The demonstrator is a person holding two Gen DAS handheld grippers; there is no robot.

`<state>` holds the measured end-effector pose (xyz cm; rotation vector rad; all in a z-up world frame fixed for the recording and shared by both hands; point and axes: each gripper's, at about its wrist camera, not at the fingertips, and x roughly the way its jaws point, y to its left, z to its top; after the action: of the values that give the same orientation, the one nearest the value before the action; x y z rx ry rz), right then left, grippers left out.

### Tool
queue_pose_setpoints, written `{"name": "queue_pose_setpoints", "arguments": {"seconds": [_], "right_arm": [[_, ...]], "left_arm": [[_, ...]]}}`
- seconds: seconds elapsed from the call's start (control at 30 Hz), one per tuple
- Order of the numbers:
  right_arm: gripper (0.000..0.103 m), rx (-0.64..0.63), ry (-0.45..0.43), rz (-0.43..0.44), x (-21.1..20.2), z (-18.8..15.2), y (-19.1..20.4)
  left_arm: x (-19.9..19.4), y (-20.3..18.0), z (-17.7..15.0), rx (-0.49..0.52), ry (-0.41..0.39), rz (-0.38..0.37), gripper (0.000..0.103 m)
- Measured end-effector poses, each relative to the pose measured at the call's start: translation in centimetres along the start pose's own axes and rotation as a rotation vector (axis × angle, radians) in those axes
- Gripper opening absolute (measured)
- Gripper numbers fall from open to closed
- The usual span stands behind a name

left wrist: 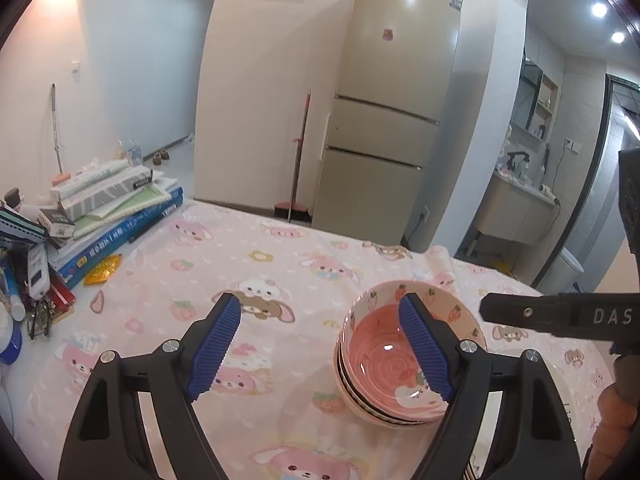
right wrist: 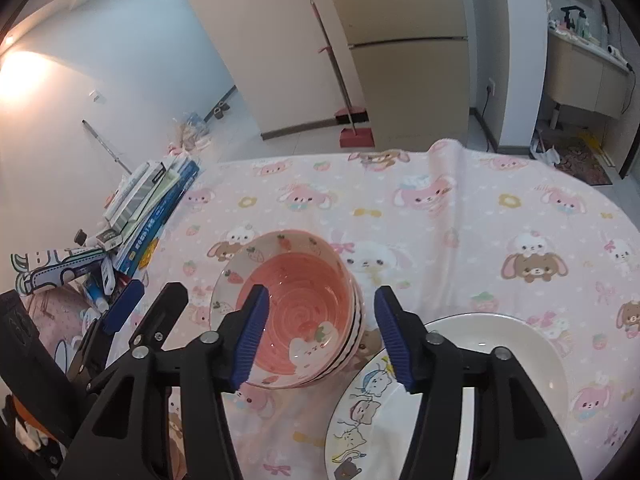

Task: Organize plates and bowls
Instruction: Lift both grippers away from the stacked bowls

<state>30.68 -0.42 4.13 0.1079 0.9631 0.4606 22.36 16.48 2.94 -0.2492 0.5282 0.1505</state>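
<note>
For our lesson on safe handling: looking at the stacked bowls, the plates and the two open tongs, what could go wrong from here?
1. The pink bowl stack leans unevenly; gripping only the top rim might tip it.
2. The plates overlap right beside the bowls, so a sideways move could knock them together.
3. The left tongs and right tongs hover close together and may collide.

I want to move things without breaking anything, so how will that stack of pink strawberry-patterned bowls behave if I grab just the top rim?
The stack of pink strawberry-patterned bowls looks glazed and glossy, so probably slippery and breakable. Several bowls sit nested, so likely only the top one lifts. The pink cartoon-print tablecloth might bunch if pushed.
</note>
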Motion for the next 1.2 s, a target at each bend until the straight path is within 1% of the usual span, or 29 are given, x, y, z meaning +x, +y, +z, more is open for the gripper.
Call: {"name": "queue_pose_setpoints", "arguments": {"seconds": [0.07,0.13,0.2,0.23,0.3,0.33,0.37,0.4,0.47,0.53,0.6,0.63,0.7,0.73,0.77,0.8,0.87,0.9,0.93,0.97,1.0,1.03,1.07,1.13,1.17,1.2], "right_arm": [[0.064,-0.008,-0.025,-0.009,-0.8,0.1,0.0],[0.067,-0.017,-0.059,-0.027,-1.7,0.2,0.1],[0.077,-0.030,-0.109,-0.058,-2.6,0.3,0.2],[0.080,-0.036,-0.139,-0.073,-3.1,0.3,0.3],[0.084,-0.061,-0.241,-0.090,-4.3,0.2,0.5],[0.086,-0.076,-0.277,-0.104,-4.8,0.2,0.5],[0.093,-0.097,-0.311,-0.126,-5.3,0.2,0.6],[0.098,-0.127,-0.351,-0.150,-5.8,0.2,0.9],[0.103,-0.185,-0.418,-0.197,-6.8,0.1,1.6],[0.103,-0.221,-0.467,-0.241,-7.6,0.1,2.0],[0.103,-0.242,-0.515,-0.262,-8.3,0.0,2.2],[0.103,-0.246,-0.548,-0.265,-8.8,-0.1,2.3],[0.103,-0.231,-0.622,-0.252,-9.9,-0.4,2.2],[0.103,-0.226,-0.640,-0.237,-10.3,-0.5,2.0],[0.103,-0.223,-0.645,-0.214,-10.5,-0.5,1.8],[0.103,-0.221,-0.631,-0.185,-10.7,-0.3,1.7],[0.103,-0.226,-0.570,-0.119,-10.3,0.2,1.5],[0.103,-0.230,-0.539,-0.090,-9.9,0.3,1.4],[0.103,-0.224,-0.536,-0.080,-9.7,0.0,1.1],[0.103,-0.212,-0.558,-0.079,-9.5,-0.5,0.8],[0.103,-0.181,-0.576,-0.099,-9.2,-0.8,0.6],[0.103,-0.151,-0.565,-0.120,-8.8,-0.6,0.4],[0.103,-0.134,-0.547,-0.105,-8.5,-0.3,0.2],[0.103,-0.112,-0.493,-0.048,-7.9,-0.1,-0.3],[0.103,-0.103,-0.483,-0.042,-7.6,0.0,-0.4],[0.103,-0.099,-0.486,-0.053,-7.5,-0.1,-0.4]], "left_arm": [[-0.7,-0.1,0.1,0.009,-0.043,0.006,0.084],[-1.3,-0.4,0.1,0.047,-0.088,0.025,0.089],[-2.0,-1.1,0.0,0.105,-0.141,0.063,0.091],[-2.3,-1.4,0.0,0.125,-0.164,0.073,0.091],[-3.0,-2.1,-0.3,0.167,-0.232,0.086,0.091],[-3.4,-2.2,-0.5,0.180,-0.266,0.083,0.091],[-3.9,-2.5,-0.7,0.193,-0.309,0.079,0.094],[-4.2,-2.6,-0.7,0.203,-0.330,0.075,0.103],[-4.8,-2.7,-0.8,0.207,-0.360,0.066,0.103],[-5.3,-2.7,-0.8,0.203,-0.390,0.067,0.103],[-5.5,-2.6,-0.7,0.208,-0.393,0.058,0.103],[-5.6,-2.5,-0.7,0.204,-0.397,0.057,0.103],[-5.9,-1.9,-0.8,0.187,-0.441,0.045,0.103],[-6.1,-1.7,-0.8,0.179,-0.451,0.057,0.103],[-6.0,-1.5,-0.7,0.171,-0.448,0.073,0.103],[-6.0,-1.3,-0.5,0.160,-0.444,0.073,0.103],[-6.0,-0.5,-0.2,0.129,-0.441,0.076,0.103],[-6.1,-0.1,-0.1,0.109,-0.452,0.075,0.103],[-6.4,0.3,-0.1,0.100,-0.465,0.065,0.103],[-6.5,0.5,-0.1,0.103,-0.466,0.059,0.103],[-6.5,0.5,0.0,0.109,-0.463,0.067,0.103],[-6.6,0.5,0.0,0.111,-0.459,0.076,0.103],[-6.6,0.6,0.0,0.111,-0.454,0.078,0.103],[-6.4,0.7,0.2,0.104,-0.431,0.080,0.103],[-6.2,0.8,0.3,0.104,-0.409,0.077,0.103],[-6.0,0.9,0.4,0.110,-0.384,0.055,0.103]]}}
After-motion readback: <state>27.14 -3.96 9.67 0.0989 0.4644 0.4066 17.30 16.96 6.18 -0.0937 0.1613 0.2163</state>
